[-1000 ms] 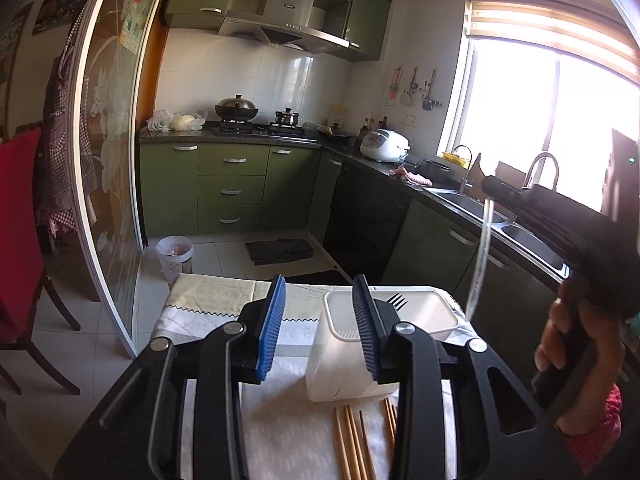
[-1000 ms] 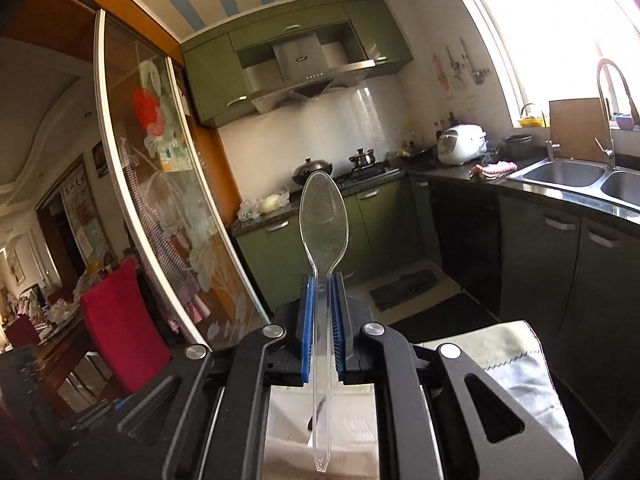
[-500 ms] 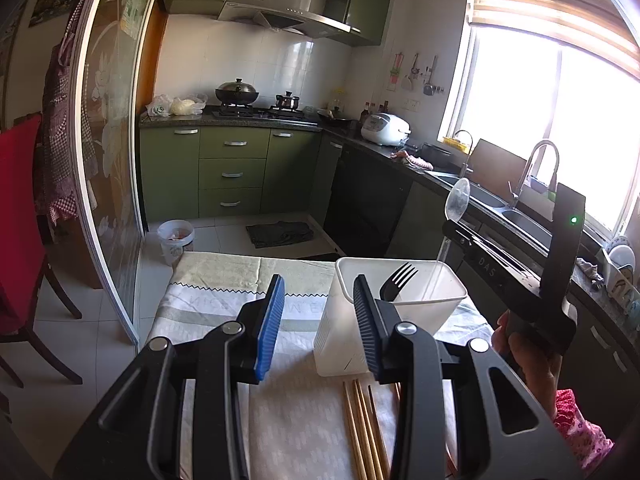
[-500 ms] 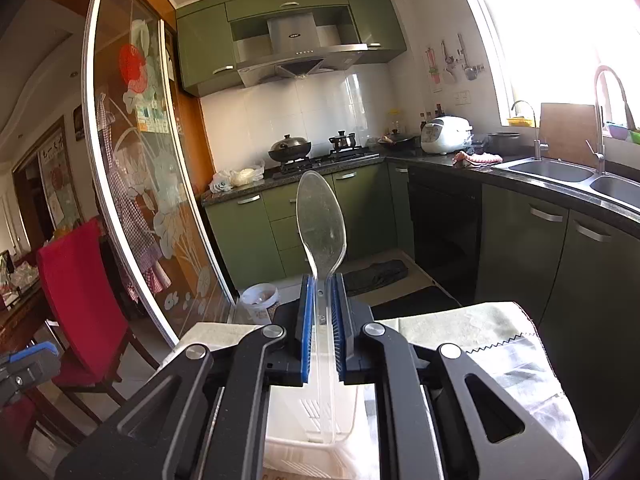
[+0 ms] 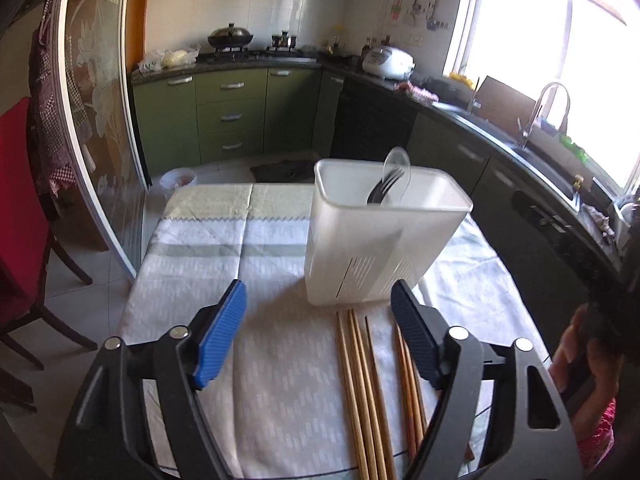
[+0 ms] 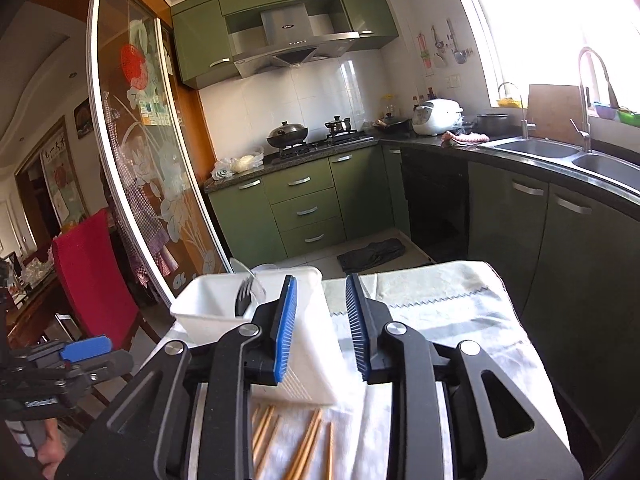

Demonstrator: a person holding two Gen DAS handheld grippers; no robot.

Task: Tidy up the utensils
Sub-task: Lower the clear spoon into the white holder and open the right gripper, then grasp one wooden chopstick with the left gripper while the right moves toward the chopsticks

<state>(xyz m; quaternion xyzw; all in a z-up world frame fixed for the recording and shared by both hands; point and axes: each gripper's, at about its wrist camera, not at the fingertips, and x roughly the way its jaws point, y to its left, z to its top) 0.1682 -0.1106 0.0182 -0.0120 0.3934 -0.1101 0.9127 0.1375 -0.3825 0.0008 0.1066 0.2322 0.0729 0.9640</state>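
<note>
A white plastic utensil holder [image 5: 380, 240] [image 6: 224, 312] stands upright on the clothed table. A black fork [image 5: 386, 190] [image 6: 243, 298] and a clear plastic spoon [image 5: 397, 168] [image 6: 246, 276] stand inside it. Several wooden chopsticks [image 5: 360, 396] [image 6: 304, 448] lie on the cloth in front of the holder. My left gripper [image 5: 320, 334] hovers low over the chopsticks, its jaws opening wide with nothing held. My right gripper [image 6: 322, 328] is just right of the holder, its jaws opening, with nothing between the pads. The right gripper's body and a person's hand [image 5: 580, 352] show at the left view's right edge.
The table [image 5: 200, 248] wears a pale patterned cloth. A red chair [image 5: 20, 216] stands to its left beside a glass sliding door [image 5: 92, 128]. Green cabinets, a stove and a counter with a sink [image 6: 536, 148] ring the room. A small bin [image 5: 178, 180] sits on the floor beyond.
The clear spoon left my right gripper and now stands in the holder; that gripper opened and dropped lower. My left gripper widened and tilted down toward the chopsticks.
</note>
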